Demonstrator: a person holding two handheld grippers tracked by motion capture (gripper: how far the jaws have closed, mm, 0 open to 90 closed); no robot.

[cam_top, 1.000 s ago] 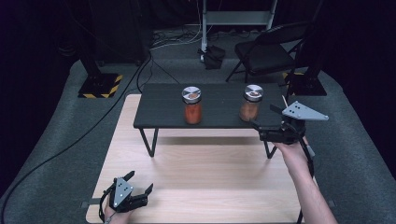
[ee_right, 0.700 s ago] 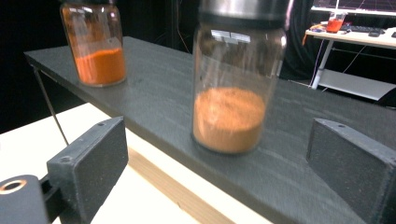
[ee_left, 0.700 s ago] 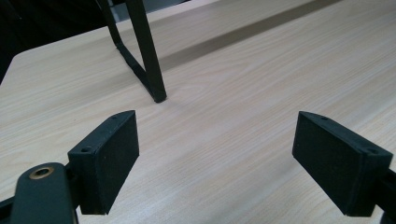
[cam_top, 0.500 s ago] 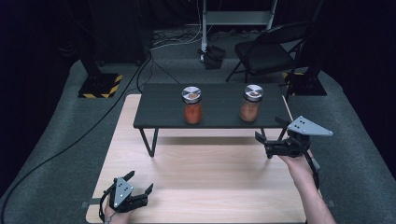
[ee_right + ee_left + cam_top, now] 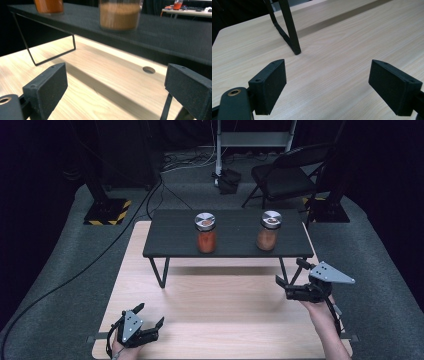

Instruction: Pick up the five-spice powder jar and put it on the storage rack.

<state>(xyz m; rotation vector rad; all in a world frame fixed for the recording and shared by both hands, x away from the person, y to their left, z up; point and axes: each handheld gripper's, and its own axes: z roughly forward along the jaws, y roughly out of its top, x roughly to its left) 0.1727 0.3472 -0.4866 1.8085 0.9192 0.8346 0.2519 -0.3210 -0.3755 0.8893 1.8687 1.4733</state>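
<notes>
While your right gripper (image 5: 289, 277) hangs spread and empty, line it up on the brown jar (image 5: 267, 231) at 11 o'clock before rising.

Looks like a dark studio or lab set up for recording, not anyone's home: black curtains all round, grey carpet, a light wooden table (image 5: 225, 320) carrying a small black bench (image 5: 227, 239), a stand base with hazard-striped tape (image 5: 107, 212) off its far left corner, cables (image 5: 195, 162) and a folding chair (image 5: 285, 177) behind
</notes>
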